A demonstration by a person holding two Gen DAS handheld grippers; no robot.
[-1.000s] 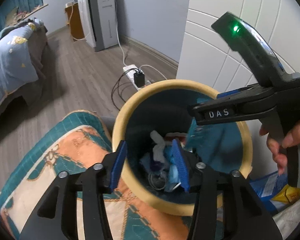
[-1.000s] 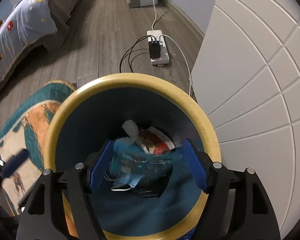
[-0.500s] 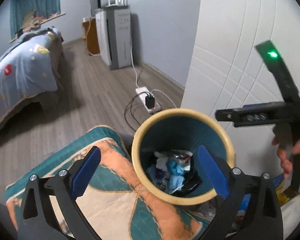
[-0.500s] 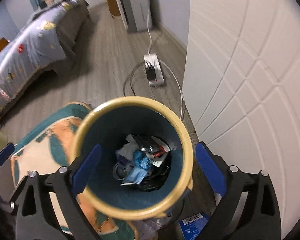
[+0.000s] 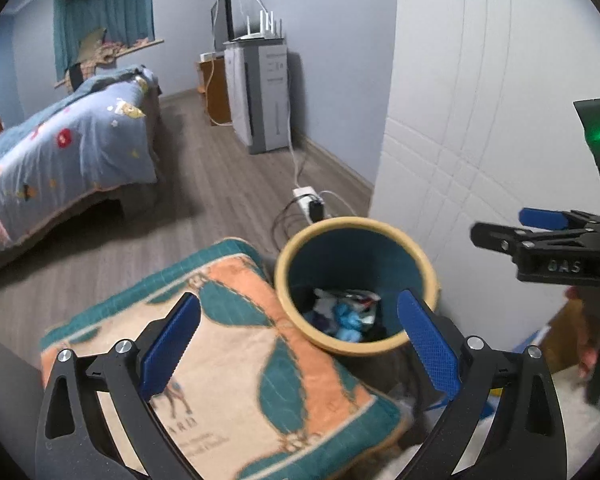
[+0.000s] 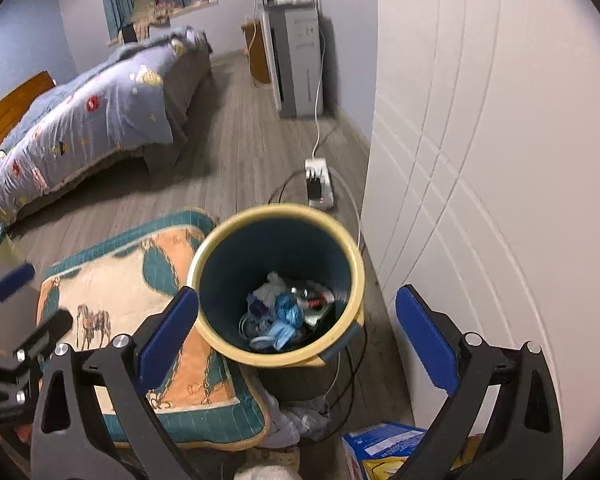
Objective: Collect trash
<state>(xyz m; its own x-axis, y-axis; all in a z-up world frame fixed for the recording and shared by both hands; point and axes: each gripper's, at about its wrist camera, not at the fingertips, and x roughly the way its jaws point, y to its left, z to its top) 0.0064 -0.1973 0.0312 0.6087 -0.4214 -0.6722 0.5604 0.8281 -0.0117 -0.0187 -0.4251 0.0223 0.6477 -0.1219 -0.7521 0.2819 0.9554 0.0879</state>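
both grippers (image 5: 298, 336) (image 6: 296, 332) higher above the bin (image 6: 276, 216), jaws newly wide, empty

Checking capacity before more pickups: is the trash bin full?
Not full. The trash bin holds crumpled wrappers and tissue only at its bottom; its dark inner wall shows above.

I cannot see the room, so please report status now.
Both tongs, left and right, open, empty. Trash in bin. Cushion beside bin, nothing blocking.

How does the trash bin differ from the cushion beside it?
The trash bin is a round, upright container, open at the top and holding crumpled trash; the cushion is flat, roughly square and lies down. The trash bin is plain teal with a yellow rim; the cushion is patterned orange, cream and teal. Both show teal.
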